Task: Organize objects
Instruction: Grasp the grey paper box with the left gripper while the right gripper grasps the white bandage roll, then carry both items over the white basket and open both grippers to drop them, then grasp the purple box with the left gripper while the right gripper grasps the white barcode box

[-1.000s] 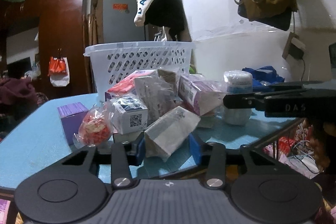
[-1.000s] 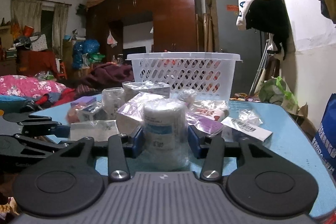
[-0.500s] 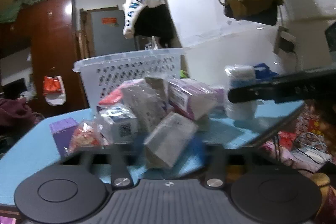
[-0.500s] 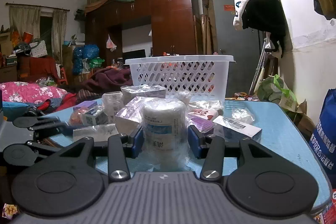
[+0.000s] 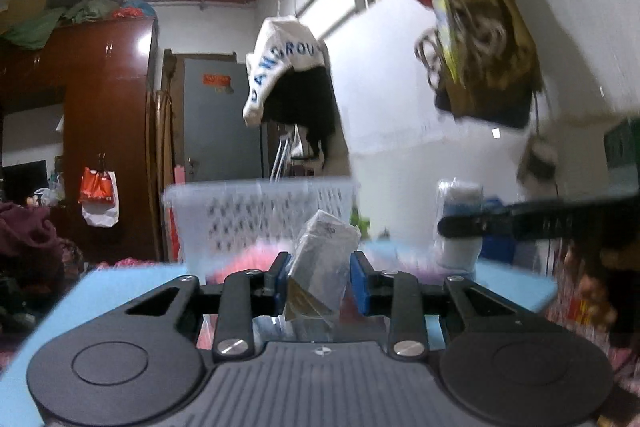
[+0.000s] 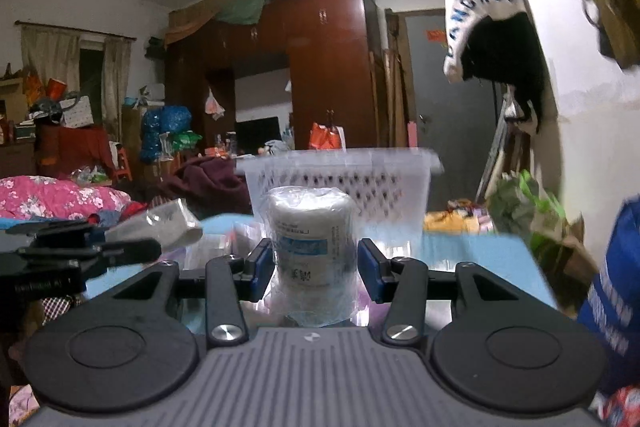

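Observation:
My left gripper (image 5: 319, 277) is shut on a grey box wrapped in clear plastic (image 5: 322, 259) and holds it lifted above the blue table (image 5: 120, 279). My right gripper (image 6: 312, 269) is shut on a white wrapped roll with a blue label (image 6: 310, 243), also lifted; the roll shows in the left wrist view (image 5: 458, 223) too. The white slotted basket (image 5: 256, 211) stands behind on the table and appears in the right wrist view (image 6: 348, 179). The left gripper with its box shows at the left of the right wrist view (image 6: 160, 227).
Blurred pink and purple packets (image 5: 244, 259) lie on the table below the grippers. A white wall (image 5: 400, 127) with hanging bags (image 5: 480, 59) is on the right. A brown wardrobe (image 6: 320, 75) and cluttered bedding (image 6: 60, 195) are behind.
Both grippers have risen from the pile, each carrying its object. The left one closed on the grey box and lifted it; the table and pile dropped lower in both views.

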`<state>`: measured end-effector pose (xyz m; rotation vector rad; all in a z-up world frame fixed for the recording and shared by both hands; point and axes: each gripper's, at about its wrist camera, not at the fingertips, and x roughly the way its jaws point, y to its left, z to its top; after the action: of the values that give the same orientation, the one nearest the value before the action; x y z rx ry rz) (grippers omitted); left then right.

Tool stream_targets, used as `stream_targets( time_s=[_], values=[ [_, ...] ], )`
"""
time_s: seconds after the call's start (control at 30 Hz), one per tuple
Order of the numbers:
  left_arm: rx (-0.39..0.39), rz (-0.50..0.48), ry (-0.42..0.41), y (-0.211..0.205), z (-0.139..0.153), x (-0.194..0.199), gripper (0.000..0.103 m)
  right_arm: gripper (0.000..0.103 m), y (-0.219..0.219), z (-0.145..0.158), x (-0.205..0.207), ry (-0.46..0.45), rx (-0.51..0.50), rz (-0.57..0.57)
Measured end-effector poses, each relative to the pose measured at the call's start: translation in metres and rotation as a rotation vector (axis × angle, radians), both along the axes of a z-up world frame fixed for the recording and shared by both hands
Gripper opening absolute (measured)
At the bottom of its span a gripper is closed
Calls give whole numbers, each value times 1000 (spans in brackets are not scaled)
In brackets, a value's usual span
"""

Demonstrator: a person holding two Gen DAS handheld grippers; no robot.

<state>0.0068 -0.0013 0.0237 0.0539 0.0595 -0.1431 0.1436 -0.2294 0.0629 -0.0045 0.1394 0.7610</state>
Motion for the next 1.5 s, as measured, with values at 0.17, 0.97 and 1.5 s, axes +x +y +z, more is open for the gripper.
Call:
stream_targets(
  time_s=[0.17,0.97,1.5],
  values=[
    [-52,41,20,19,65,74,36,49,48,59,52,-102,-103,-80],
    [-120,176,210,91,19,92,80,103,-4,9,47,-3,-125,-164],
    [-204,250,342,104,-30,79,81,55,-31,-59,52,129,-224,-149]
  ],
)
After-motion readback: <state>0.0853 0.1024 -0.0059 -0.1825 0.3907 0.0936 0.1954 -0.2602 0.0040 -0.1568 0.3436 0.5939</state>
